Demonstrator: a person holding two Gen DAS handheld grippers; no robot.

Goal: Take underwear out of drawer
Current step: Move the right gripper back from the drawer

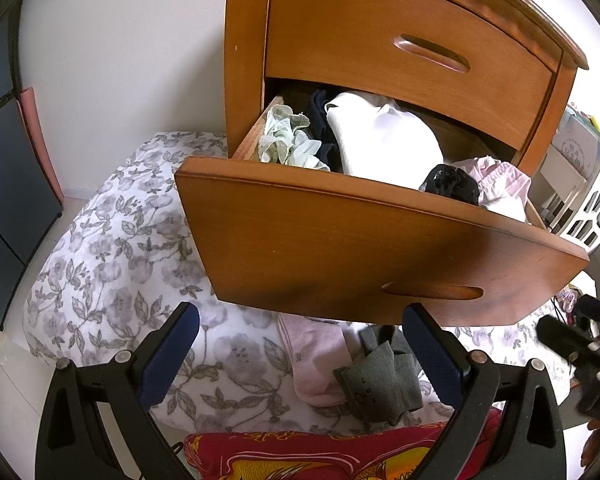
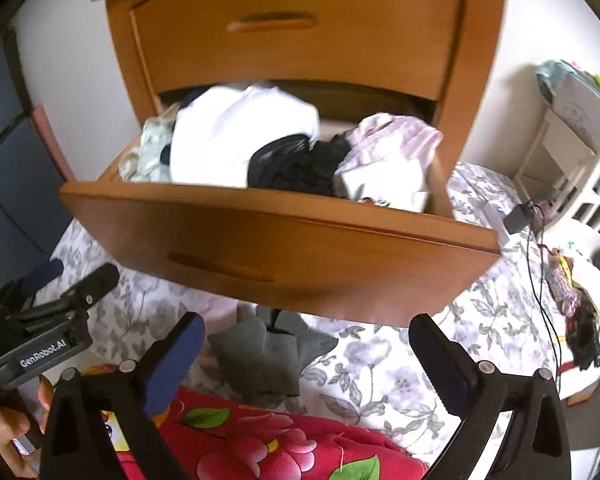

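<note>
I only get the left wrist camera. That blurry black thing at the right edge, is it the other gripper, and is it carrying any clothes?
Observer: Yes, that is the right gripper. Its own camera shows the fingers wide apart with nothing between them.
Operator: What lies past the right end of the drawer? My picture gets cramped there.
Observer: A small black charger with a thin cable lies on the floral bedding, just off the drawer's right corner.
</note>
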